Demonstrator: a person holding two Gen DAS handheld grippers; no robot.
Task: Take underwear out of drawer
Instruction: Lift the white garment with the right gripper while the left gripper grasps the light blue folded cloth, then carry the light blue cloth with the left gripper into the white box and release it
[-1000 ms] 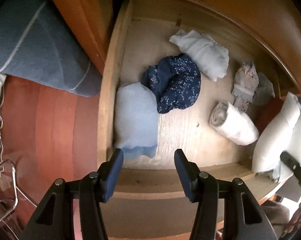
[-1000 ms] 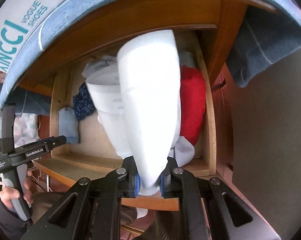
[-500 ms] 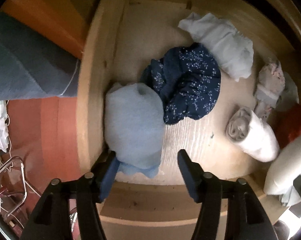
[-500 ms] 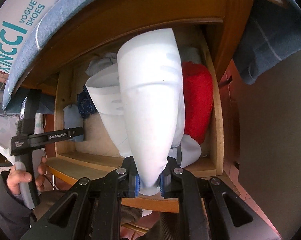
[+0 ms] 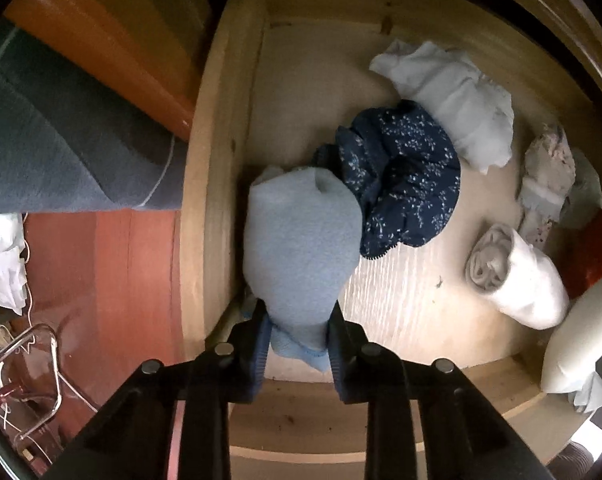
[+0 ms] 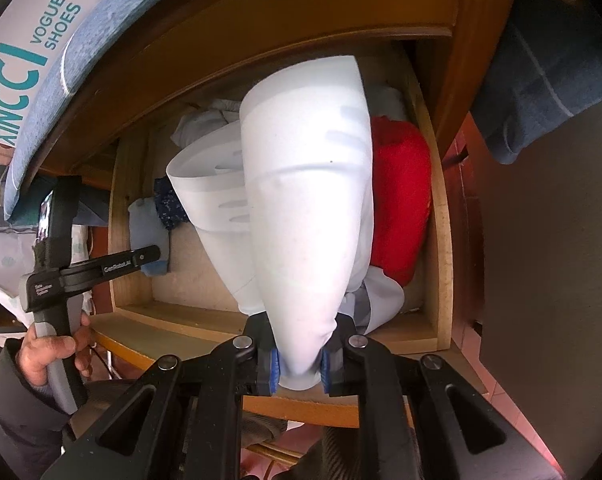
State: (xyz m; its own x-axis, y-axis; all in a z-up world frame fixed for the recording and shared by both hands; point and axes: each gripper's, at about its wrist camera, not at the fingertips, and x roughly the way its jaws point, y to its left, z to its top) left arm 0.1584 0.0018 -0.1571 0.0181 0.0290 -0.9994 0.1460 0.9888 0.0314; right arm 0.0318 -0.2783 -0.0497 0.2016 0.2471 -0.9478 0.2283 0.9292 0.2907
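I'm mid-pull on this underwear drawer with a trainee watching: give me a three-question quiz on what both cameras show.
1. True or false: the left tool is shut on the light blue garment.
2. What does the right tool hold? A) red garment B) white garment C) nothing
3. Fill in: the navy floral garment lies in the ____.

Key: 1 true, its jaws having just been closing on it; 2 B, the white garment; 3 drawer.

Lt blue underwear (image 5: 301,240); navy floral-print underwear (image 5: 405,184); white underwear (image 6: 305,208); red cloth (image 6: 399,196); pale wood drawer (image 5: 217,160).
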